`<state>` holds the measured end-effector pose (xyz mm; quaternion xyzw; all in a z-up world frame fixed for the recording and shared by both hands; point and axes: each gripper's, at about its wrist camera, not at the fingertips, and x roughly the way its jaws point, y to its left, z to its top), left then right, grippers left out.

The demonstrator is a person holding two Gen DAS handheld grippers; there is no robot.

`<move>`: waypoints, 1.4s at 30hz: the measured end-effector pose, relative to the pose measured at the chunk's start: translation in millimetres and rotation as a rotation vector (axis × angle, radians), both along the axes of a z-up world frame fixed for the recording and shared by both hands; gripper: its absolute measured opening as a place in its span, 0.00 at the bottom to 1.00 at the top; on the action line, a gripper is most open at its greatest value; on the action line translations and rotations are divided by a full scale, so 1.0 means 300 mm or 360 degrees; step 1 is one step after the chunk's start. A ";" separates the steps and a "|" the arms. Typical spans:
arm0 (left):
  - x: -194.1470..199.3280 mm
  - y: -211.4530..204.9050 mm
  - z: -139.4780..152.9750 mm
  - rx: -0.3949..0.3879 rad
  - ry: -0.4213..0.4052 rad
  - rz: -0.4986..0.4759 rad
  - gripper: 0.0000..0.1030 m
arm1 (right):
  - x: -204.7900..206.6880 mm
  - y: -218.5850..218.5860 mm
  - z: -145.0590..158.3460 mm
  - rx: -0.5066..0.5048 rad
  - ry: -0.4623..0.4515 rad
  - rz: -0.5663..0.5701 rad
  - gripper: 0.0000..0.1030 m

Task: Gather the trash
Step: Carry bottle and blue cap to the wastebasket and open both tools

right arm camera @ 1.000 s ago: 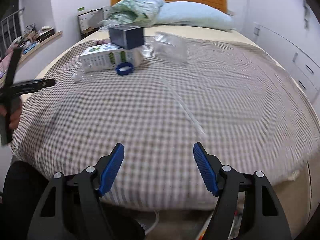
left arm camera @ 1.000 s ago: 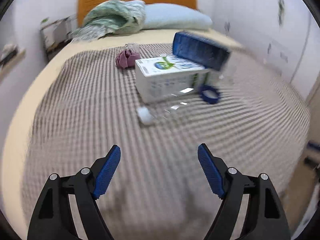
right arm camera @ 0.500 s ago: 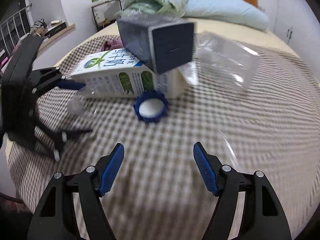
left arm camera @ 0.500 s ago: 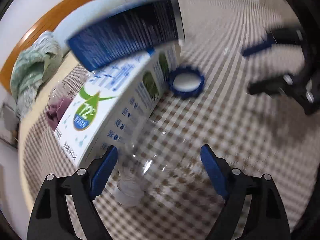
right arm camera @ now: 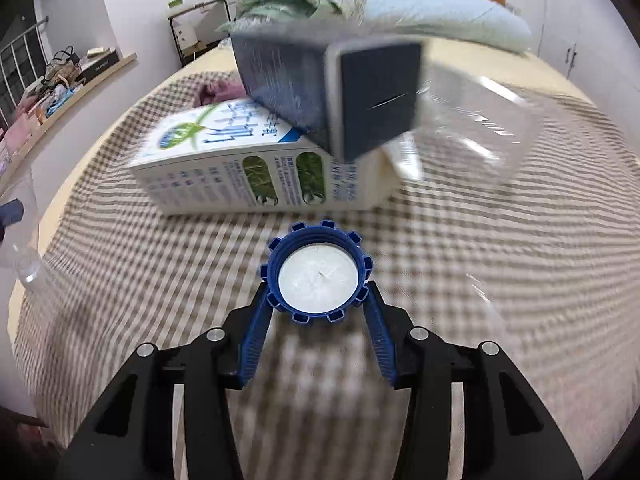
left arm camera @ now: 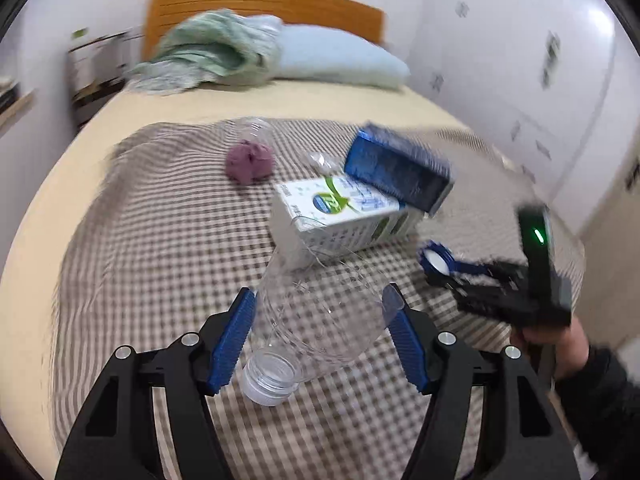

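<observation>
Trash lies on a checked blanket on a bed. My left gripper is shut on a clear plastic bottle, its white neck pointing toward the camera. My right gripper has its blue fingers against both sides of a blue ridged lid; it also shows in the left wrist view. Behind lie a white milk carton with a dark blue box leaning on it, a clear plastic container and a purple crumpled wad.
A green blanket and a pale blue pillow lie at the wooden headboard. A shelf with clutter runs along the left wall. White cupboards stand on the right.
Both grippers have moved in onto the trash. The left gripper has closed around the clear bottle. The right gripper has narrowed around the blue lid.
</observation>
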<state>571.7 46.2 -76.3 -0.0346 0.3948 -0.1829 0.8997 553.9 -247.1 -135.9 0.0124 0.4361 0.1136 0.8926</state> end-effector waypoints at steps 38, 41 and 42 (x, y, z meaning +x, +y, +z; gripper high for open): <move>-0.823 -1.937 -0.909 0.0467 0.1127 -0.1217 0.63 | -1.551 -1.229 -0.480 0.0214 0.0447 -0.1159 0.45; -0.845 -1.948 -1.068 0.0459 0.1275 -0.1191 0.64 | -1.548 -1.232 -0.543 0.0208 0.0526 -0.1147 0.44; -0.861 -1.950 -1.113 0.0449 0.1312 -0.1194 0.65 | -1.548 -1.235 -0.557 0.0203 0.0540 -0.1145 0.44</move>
